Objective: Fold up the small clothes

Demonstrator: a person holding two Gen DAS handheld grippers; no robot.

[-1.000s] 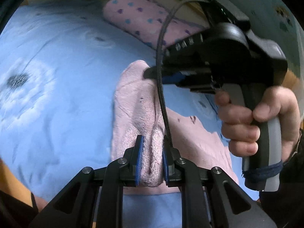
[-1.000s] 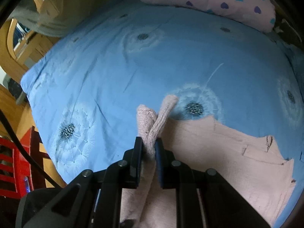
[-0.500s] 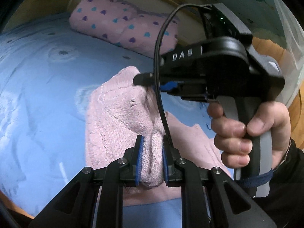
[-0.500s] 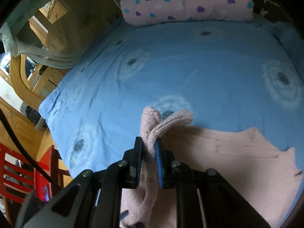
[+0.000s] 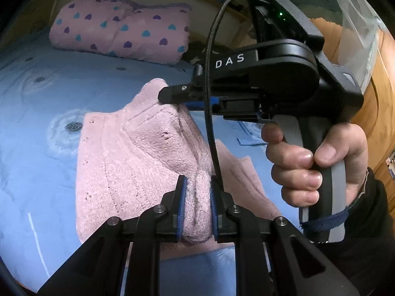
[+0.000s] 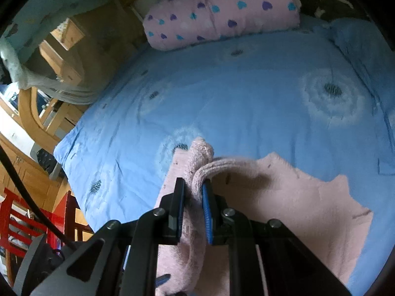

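A pink knitted garment lies partly on a blue bedspread and is lifted along one edge. My left gripper is shut on a bunched fold of it near the bottom of the left wrist view. Farther along the same edge, my right gripper pinches the cloth, held by a person's hand. In the right wrist view the right gripper is shut on the pink garment, whose folded edge sticks out past the fingertips. The rest of the garment spreads flat to the right.
A pink pillow with coloured hearts lies at the head of the blue bedspread. Wooden furniture and a red chair stand beyond the bed's left edge. A black cable hangs from the right gripper across the garment.
Both grippers have swept sideways together toward the pillow end, carrying the lifted pink edge over the flat part. The pillow has come further into both views.
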